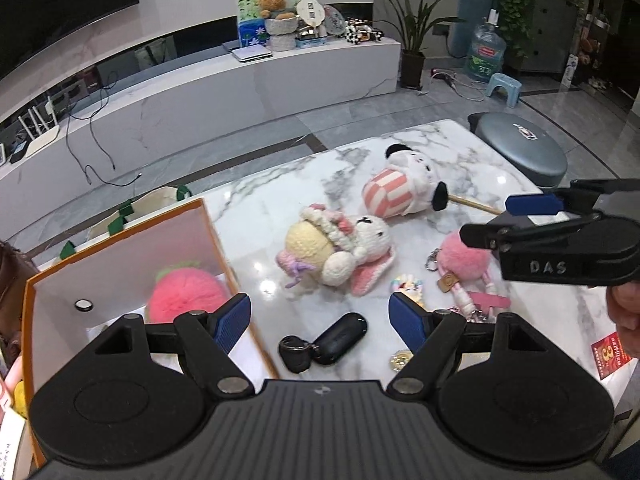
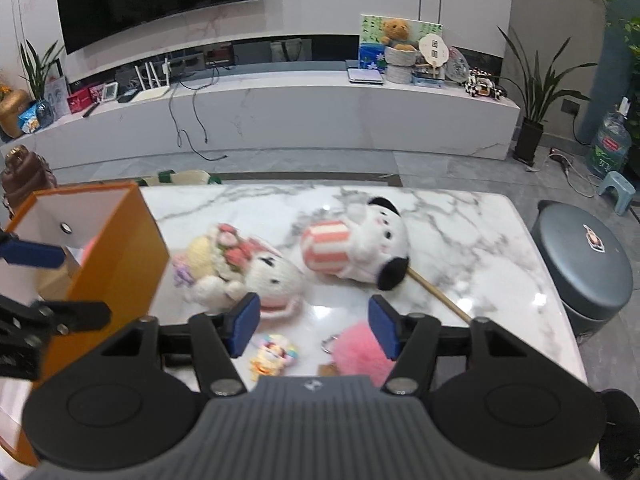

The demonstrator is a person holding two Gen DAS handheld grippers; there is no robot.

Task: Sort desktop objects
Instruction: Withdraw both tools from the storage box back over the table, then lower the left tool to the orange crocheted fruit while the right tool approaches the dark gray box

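On the marble table lie a crocheted bunny, a panda plush with a striped body on a wooden stick, a pink pom-pom keychain, a small colourful charm and a black car key. An orange box at the left holds a pink fluffy ball. My left gripper is open and empty above the car key. My right gripper is open and empty above the charm and the pom-pom. The bunny and panda lie just beyond it.
A coin and a red card lie near the table's front right. A round grey stool stands right of the table. A white TV bench with clutter runs behind. A cloth bag sits behind the box.
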